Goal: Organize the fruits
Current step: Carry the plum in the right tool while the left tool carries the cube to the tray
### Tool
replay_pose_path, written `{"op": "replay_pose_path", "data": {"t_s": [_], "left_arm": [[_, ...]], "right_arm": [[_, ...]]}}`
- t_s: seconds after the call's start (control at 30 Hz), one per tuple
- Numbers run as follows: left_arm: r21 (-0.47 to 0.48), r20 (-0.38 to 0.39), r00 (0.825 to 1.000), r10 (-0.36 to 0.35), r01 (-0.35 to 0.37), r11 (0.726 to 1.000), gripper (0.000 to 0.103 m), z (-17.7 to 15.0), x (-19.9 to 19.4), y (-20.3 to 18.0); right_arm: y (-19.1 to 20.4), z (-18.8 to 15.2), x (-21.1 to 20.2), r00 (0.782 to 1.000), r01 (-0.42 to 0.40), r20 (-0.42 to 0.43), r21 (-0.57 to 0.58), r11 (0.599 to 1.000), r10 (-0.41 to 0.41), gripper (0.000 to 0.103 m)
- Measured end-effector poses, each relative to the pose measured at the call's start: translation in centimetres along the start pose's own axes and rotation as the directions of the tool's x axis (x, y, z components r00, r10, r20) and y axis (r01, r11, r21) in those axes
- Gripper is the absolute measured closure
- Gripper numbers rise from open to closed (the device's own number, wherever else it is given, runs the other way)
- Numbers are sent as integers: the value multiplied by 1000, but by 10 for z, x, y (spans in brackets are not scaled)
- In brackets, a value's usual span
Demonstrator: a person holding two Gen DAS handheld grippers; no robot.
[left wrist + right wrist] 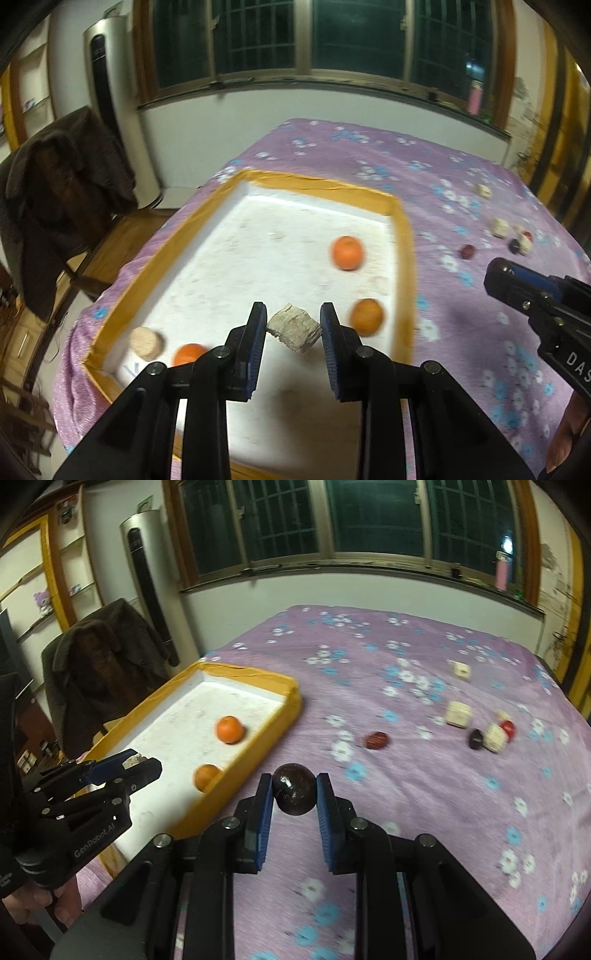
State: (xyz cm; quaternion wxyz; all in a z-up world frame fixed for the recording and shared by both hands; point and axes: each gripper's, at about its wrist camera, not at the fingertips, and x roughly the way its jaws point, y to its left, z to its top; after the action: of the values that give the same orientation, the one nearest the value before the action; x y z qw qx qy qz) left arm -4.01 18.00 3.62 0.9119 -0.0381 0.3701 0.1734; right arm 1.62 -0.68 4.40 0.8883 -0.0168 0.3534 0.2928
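Tray: a shallow white foam tray (404, 236) with a yellow-taped rim sits on the left part of the bed, on the purple flowered sheet (424, 812).
In the tray: three oranges and one pale lump. One orange (347, 253) lies toward the far right of the floor, a second orange (366, 316) rests right up against the right wall, and a third orange (189, 354) lies at the near left, just beside a pale round piece (147, 342) in the corner; that one is too blurred for me to name.
Left gripper: the left gripper (293, 326) hangs over the near half of the tray, its two blue pads pinched on a tan, rough-faced chunk (293, 328), which is clear of the tray floor.
Right gripper: the right gripper (294, 794) is out over the sheet, just to the right of the tray's near corner, jaws closed snugly on a dark glossy round fruit (294, 793).
Loose on the sheet: a reddish-brown fruit (376, 740) lies alone mid-bed; farther right sit a small dark fruit (476, 739), a red fruit (508, 728) and several cream blocks (458, 713), close together and well apart from the tray.
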Motion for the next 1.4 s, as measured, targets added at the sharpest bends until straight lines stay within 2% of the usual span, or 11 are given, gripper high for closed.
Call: {"op": "replay_pose_path", "data": {"t_s": [0.37,0.63,1.1,1.4], "left_arm": [[-66,-30,996,88,-90,994,74,17,27,42],[-86,-62,992,106,-112,990,74,25,46,56],[-94,-118,987,113,-125,988,74,26,63,63],[-108,-129,984,120,-135,985,74,27,62,67]], "right_arm": [[56,32,54,996,-82,-41,-89,993,78,78],[81,39,96,989,-117,-104,-122,986,105,78],[91,36,127,981,-127,-168,-145,981,102,78],[93,35,130,980,-127,-174,-149,981,100,78]]}}
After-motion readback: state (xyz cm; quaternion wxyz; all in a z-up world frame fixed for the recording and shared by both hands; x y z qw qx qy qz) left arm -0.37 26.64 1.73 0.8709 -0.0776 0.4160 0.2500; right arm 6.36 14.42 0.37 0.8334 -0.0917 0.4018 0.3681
